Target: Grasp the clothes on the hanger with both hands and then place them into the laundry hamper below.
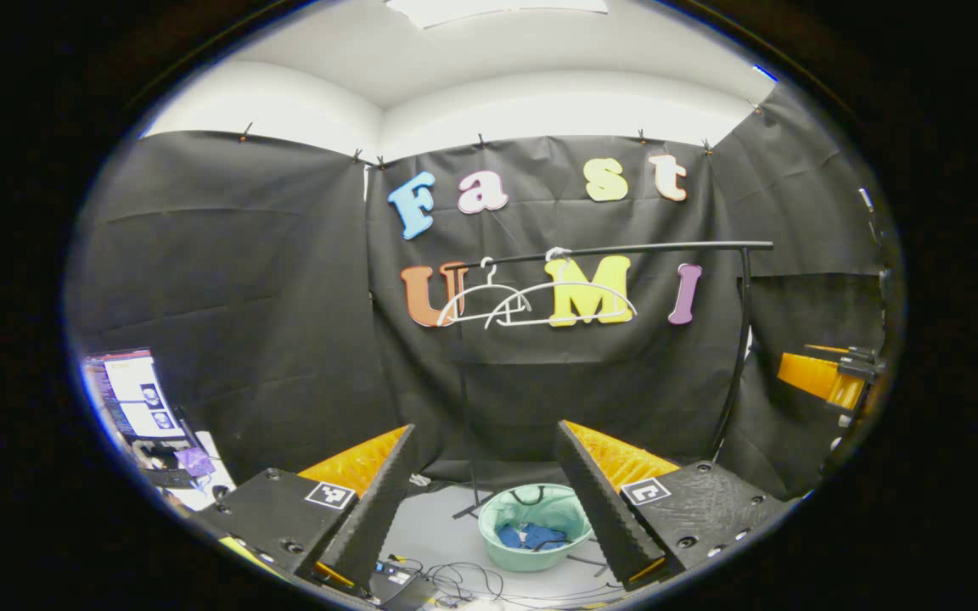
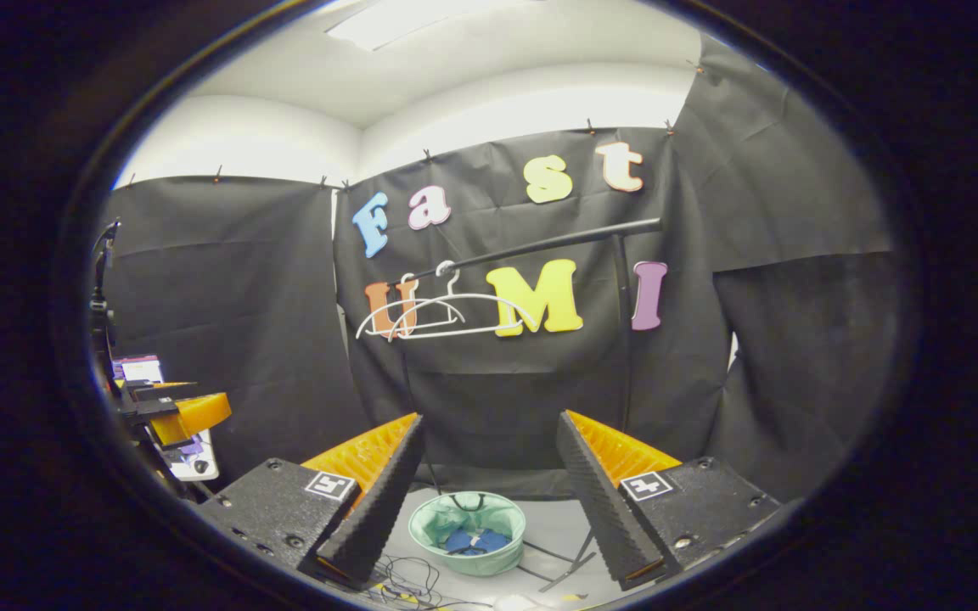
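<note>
Both claws, left (image 1: 489, 518) and right (image 2: 489, 518), agape, empty; two bare hangers (image 1: 531, 301); one hamper (image 1: 536, 526) holding blue clothes (image 1: 527, 536).

The booth is evenly lit by a ceiling panel (image 1: 496, 8); focus is sharp, and straight lines are bent near the edges.

Black cloth (image 1: 226, 280) hangs as the booth's wall on 3 sides, pinned along its top edge with small clips, and above it runs a white wall band (image 1: 540, 106) under a white ceiling with a bright light panel (image 2: 404, 19). The floor (image 1: 438, 522) is pale grey, with dark cables (image 1: 463, 581) tangled near the bottom of the left gripper view. At the far left of that view a cluttered surface (image 1: 192, 484) holds a lit screen (image 1: 128, 390).
</note>
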